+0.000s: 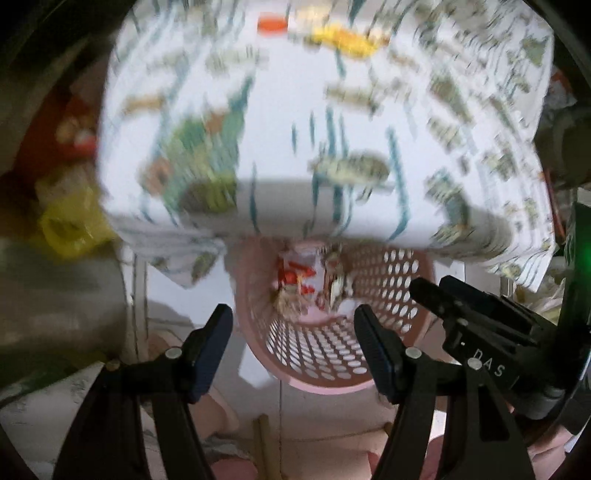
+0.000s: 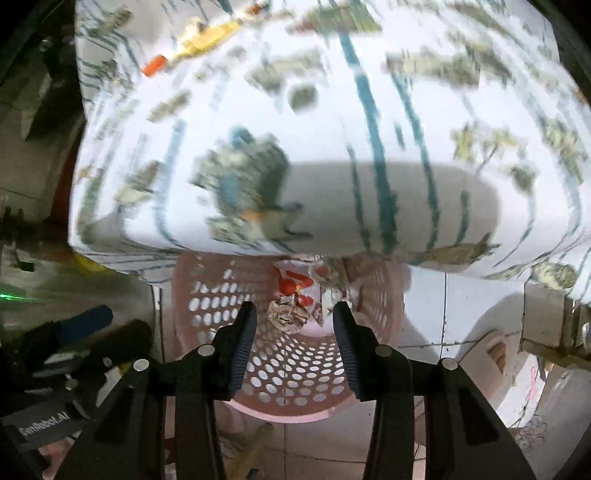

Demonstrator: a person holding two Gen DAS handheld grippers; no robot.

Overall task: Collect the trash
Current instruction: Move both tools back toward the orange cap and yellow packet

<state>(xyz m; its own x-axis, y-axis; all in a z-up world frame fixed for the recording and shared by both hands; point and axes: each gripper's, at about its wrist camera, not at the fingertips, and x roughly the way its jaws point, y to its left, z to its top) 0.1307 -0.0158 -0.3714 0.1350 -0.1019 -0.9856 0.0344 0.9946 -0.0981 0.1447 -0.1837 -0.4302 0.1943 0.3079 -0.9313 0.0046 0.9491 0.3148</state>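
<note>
A pink perforated basket (image 1: 332,354) stands on the floor under the table edge, also in the right wrist view (image 2: 288,373). It holds crumpled paper (image 2: 286,317) and red-and-white wrappers (image 2: 297,284). My left gripper (image 1: 293,350) is open and empty above the basket. My right gripper (image 2: 293,345) is open and empty above it too. On the table, a crumpled wrapper (image 2: 243,184) lies near the front edge. A yellow wrapper (image 1: 343,38) and an orange piece (image 1: 271,24) lie at the far side. Both views are blurred.
The table wears a white patterned cloth (image 1: 332,110) that overhangs the basket. A yellow bag (image 1: 70,225) sits at the left. The right gripper's body (image 1: 491,328) shows in the left wrist view. The floor is pale tile (image 2: 461,306).
</note>
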